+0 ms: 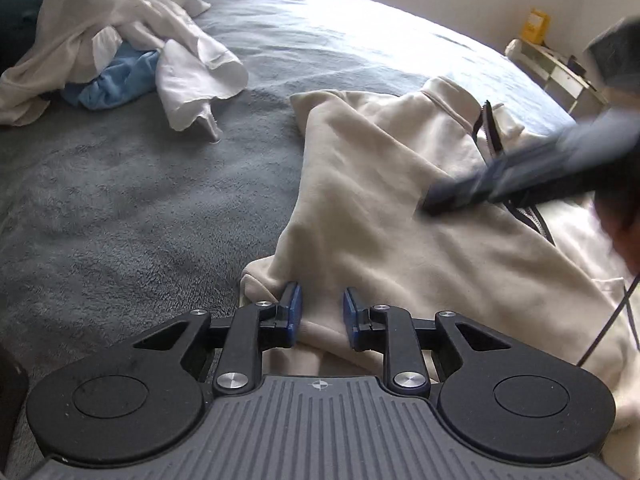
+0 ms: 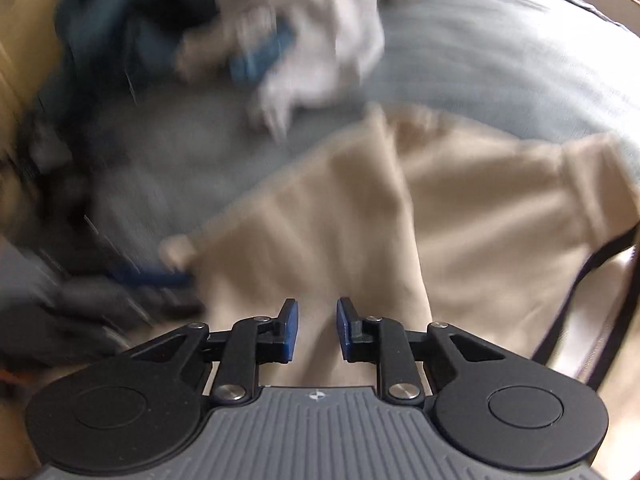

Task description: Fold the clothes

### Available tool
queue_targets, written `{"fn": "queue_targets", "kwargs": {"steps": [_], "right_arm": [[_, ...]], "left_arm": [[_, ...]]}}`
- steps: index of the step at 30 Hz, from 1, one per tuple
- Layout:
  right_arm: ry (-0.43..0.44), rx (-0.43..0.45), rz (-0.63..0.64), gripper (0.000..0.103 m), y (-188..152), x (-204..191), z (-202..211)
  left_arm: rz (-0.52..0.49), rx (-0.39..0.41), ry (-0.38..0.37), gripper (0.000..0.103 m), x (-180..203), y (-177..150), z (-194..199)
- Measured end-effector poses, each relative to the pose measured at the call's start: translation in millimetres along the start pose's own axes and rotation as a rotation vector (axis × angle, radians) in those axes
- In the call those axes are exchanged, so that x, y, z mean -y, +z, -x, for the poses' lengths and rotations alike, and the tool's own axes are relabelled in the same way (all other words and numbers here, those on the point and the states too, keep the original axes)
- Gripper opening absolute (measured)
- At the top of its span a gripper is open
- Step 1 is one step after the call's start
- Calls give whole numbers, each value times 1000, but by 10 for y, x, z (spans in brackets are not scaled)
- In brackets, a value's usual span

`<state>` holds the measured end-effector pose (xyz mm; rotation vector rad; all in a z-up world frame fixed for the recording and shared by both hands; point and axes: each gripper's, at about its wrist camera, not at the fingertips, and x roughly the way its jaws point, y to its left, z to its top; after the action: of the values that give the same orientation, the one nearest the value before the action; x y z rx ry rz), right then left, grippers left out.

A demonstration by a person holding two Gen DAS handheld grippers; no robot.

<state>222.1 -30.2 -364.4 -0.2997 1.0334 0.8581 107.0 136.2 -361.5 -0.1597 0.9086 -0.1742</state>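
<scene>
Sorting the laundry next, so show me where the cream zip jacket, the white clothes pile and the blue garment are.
cream zip jacket [image 1: 400,200]: left wrist view, on its folded front panel.
white clothes pile [image 1: 132,20]: left wrist view, on the crumpled top.
blue garment [image 1: 116,80]: left wrist view, on the part showing under the white pile.

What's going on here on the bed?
A person is folding clothes with a handheld gripper in each hand. A cream zip-up sweatshirt lies spread on the grey blanket. The left gripper and right gripper both hover over it, open and holding nothing. A heap of white and blue clothes waits further back.
</scene>
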Motion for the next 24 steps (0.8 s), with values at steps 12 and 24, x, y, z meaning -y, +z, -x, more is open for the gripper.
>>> {"fn": "queue_targets", "kwargs": {"steps": [12, 24], "right_arm": [[119, 93, -164, 31, -415, -243, 1508], [29, -64, 34, 54, -1351, -2239, 1207]], "left_arm": [[283, -96, -16, 39, -431, -53, 679], [637, -320, -138, 39, -961, -151, 273]]}}
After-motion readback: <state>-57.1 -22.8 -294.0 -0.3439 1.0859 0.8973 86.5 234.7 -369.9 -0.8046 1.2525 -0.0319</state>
